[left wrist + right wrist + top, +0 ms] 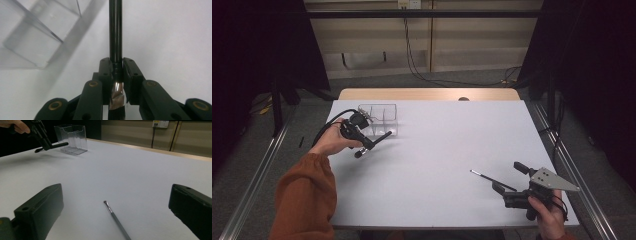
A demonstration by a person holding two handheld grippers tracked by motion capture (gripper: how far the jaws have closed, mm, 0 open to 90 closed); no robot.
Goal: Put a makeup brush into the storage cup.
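Note:
My left gripper (368, 144) is shut on a black rod (379, 137) just in front of a clear plastic divided box (379, 119) at the table's far left. In the left gripper view the jaws clamp the rod (115, 30) near a shiny silver band, and it points away past the box (37, 37). A thin dark stick with a small silver tip (492, 180) lies on the white table near the right front. My right gripper (508, 177) stands open around its near end. In the right gripper view the stick (117, 220) lies between the spread jaws.
The white table top (437, 135) has a wooden strip along its far edge (427, 94). Cables hang down the back wall. Across the table, the right gripper view shows the box (71, 137) and my left gripper (43, 140) holding the rod.

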